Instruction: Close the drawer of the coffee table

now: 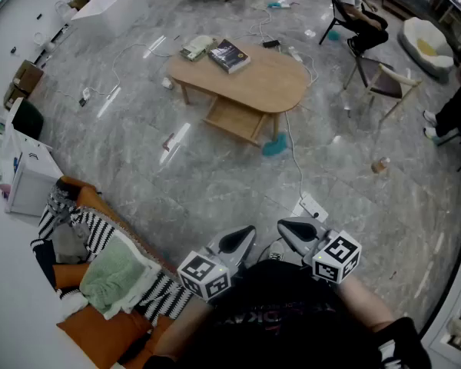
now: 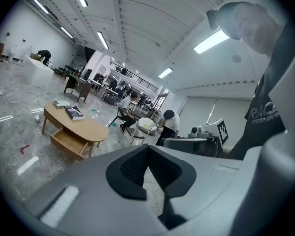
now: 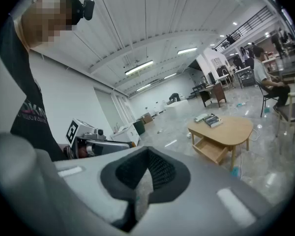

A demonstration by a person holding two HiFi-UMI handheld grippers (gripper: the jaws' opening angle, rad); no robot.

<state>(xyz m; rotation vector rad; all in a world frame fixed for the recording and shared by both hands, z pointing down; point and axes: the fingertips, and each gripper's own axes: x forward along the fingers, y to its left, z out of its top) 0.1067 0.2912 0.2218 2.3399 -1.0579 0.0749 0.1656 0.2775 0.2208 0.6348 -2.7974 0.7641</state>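
Observation:
The oval wooden coffee table [image 1: 273, 83] stands on the grey floor some way ahead of me. Its drawer [image 1: 234, 119] is pulled out towards me and looks empty. The table [image 2: 83, 128] and the open drawer [image 2: 69, 142] show small in the left gripper view, and the table [image 3: 226, 128] and drawer [image 3: 210, 150] show again in the right gripper view. My left gripper [image 1: 244, 238] and right gripper [image 1: 288, 227] are held side by side close to my body, far from the table. Both are shut with nothing between the jaws.
A dark book [image 1: 229, 54] and a lighter stack [image 1: 197, 48] lie on the tabletop. A teal object [image 1: 274, 146] sits by the near table leg, with a cable running to a power strip [image 1: 313, 207]. Chairs [image 1: 388, 83] and a seated person [image 1: 357, 14] are at the right. A cluttered sofa [image 1: 100, 275] is on my left.

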